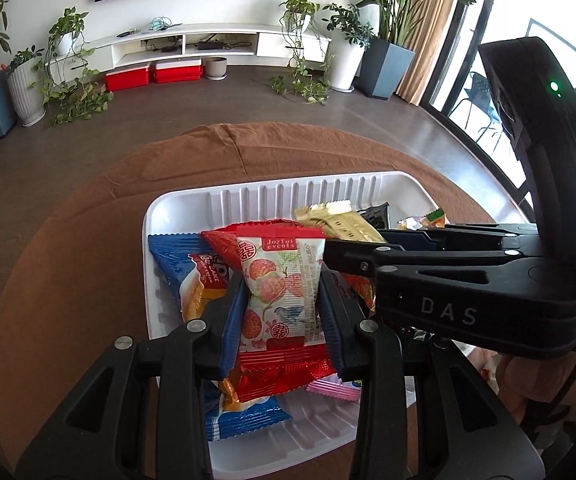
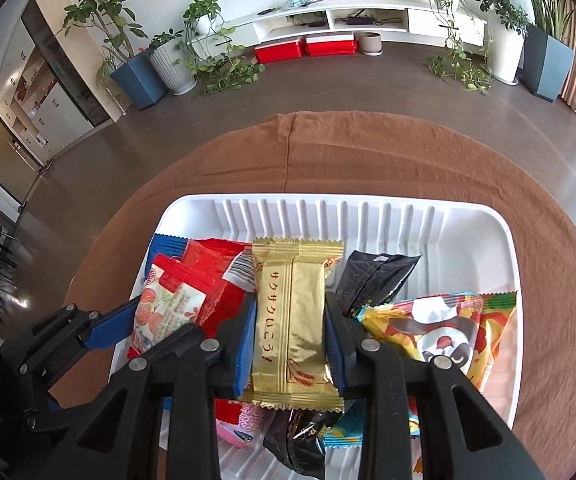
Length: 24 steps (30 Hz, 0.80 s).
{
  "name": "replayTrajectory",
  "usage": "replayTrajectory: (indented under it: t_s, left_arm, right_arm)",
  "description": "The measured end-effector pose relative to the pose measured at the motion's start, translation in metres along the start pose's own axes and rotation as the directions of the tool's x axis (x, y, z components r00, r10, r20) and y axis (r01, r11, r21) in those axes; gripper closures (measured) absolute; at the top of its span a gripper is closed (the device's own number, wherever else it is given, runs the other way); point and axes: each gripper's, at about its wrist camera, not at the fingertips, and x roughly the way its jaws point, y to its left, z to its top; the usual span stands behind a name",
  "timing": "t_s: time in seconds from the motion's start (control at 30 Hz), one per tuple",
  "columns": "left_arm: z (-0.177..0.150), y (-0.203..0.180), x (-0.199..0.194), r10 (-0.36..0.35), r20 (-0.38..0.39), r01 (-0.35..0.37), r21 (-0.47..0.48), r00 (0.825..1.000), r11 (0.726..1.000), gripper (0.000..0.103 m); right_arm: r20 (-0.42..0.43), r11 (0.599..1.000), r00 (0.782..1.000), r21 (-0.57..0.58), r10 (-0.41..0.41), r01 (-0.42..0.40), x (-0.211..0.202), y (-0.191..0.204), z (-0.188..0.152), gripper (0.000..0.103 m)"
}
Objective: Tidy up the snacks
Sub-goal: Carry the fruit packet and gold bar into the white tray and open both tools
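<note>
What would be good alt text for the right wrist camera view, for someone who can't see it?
The right gripper has its jaws shut on a gold snack packet above a white tray full of wrapped snacks on a brown tablecloth. To the left, the left gripper holds a red-and-white packet. Potted plants line the far wall.

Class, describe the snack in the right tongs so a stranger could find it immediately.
On the brown cloth sits a white tray of snacks. Near its middle, the right tongs grip a gold packet. It alone is plain metallic gold, long and narrow, with red Japanese lettering down its face.
</note>
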Motion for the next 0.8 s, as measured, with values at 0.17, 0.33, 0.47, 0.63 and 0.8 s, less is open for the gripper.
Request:
replayTrajectory:
  t_s: [0.17,0.33,0.47,0.63,0.8]
  left_arm:
    - [-0.004,0.001,0.001,0.006,-0.017,-0.006,0.003,1.000,1.000,0.067]
    - [-0.004,0.003,0.000,0.004,-0.019,-0.004,0.000,1.000,1.000,0.067]
    - [-0.005,0.000,-0.006,0.006,-0.009,-0.006,0.007,1.000,1.000,0.059]
    - [-0.007,-0.002,-0.009,0.006,-0.003,-0.006,0.012,1.000,1.000,0.055]
    - [-0.009,-0.002,-0.012,0.005,0.002,-0.005,0.011,1.000,1.000,0.055]
  right_arm:
    - [-0.006,1.000,1.000,0.009,0.010,-0.010,0.001,-0.001,0.000,0.068]
    - [-0.003,1.000,1.000,0.009,0.014,-0.014,0.001,-0.002,0.000,0.068]
    - [0.007,1.000,1.000,0.014,0.020,-0.020,-0.003,-0.004,-0.002,0.065]
    - [0.025,1.000,0.999,0.009,0.023,-0.023,-0.010,-0.003,-0.005,0.057]
    - [0.032,1.000,0.999,0.006,0.025,-0.025,-0.015,-0.004,-0.008,0.057]
